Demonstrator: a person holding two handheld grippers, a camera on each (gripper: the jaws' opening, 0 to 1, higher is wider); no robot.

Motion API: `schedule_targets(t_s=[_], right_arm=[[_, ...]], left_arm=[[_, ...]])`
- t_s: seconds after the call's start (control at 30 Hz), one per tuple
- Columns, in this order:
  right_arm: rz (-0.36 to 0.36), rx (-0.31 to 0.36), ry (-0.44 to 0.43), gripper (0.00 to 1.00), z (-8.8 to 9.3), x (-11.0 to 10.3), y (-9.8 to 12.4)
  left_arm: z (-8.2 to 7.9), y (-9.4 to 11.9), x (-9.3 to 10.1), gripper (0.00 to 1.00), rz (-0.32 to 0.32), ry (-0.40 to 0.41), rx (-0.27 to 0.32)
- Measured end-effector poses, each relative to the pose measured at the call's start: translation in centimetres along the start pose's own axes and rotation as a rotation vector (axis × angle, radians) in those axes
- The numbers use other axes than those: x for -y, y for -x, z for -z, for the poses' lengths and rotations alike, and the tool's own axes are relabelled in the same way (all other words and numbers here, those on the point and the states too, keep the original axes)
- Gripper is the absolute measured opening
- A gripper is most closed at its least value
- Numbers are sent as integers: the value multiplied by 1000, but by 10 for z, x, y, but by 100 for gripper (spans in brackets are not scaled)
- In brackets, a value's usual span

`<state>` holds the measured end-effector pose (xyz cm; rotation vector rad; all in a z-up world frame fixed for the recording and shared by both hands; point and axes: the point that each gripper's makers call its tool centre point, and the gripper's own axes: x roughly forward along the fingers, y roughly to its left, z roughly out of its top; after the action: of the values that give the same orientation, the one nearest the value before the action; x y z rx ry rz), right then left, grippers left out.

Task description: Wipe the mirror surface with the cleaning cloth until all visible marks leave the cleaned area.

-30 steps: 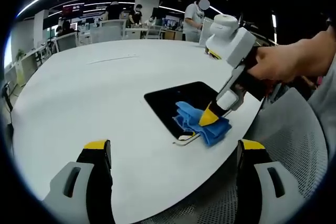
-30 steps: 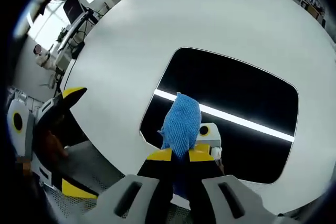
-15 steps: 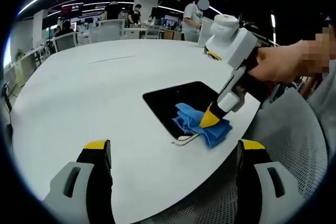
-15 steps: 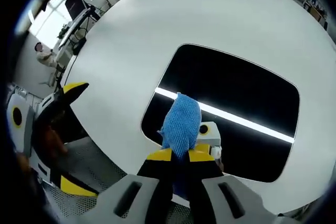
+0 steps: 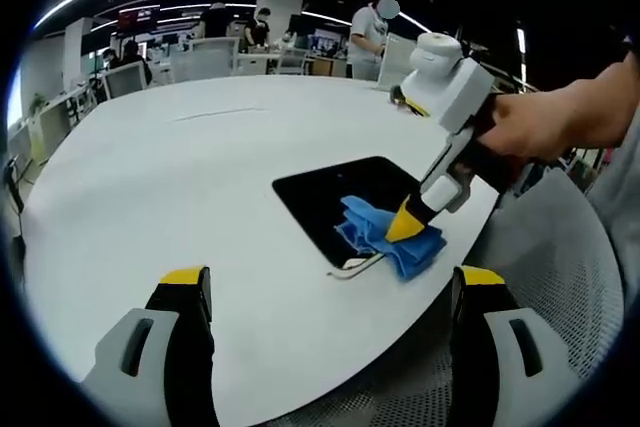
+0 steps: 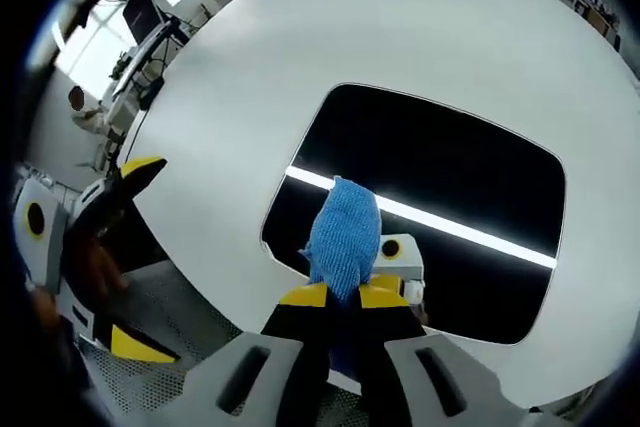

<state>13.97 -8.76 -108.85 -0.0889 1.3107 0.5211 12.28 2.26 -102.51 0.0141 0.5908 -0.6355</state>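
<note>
We see a bright blue cloth (image 6: 345, 237) on a glossy black mirror (image 6: 450, 187) crossed by one white streak of reflected light. The surface (image 5: 170, 187) is plain white. Each hand-held gripper (image 6: 343, 297) is grey and black with yellow tips. A chair (image 5: 545, 247) shows grey mesh.

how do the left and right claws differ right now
The left claw is open with nothing between its jaws; the right claw is shut on the blue cleaning cloth. The left claw hangs above the white table's near edge, off the mirror; the right presses the cloth onto the mirror. Both have yellow tips.
</note>
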Motion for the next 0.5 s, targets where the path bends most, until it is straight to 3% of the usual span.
schedule_targets(t_s=[0.2,0.3,0.37,0.5], right_arm=[[1,-2,-6,3,3,9,3],[2,-1,-8,3,2,11,3],[3,-1,-10,3,2,13,4],[8,-3,-14,3,3,19,5]], left_arm=[[-11,7,3,99,9,-5,-6],[-26,11,5,99,-5,46,39],[-27,11,9,99,-4,39,40],[-14,2,10,99,-16,27,21]])
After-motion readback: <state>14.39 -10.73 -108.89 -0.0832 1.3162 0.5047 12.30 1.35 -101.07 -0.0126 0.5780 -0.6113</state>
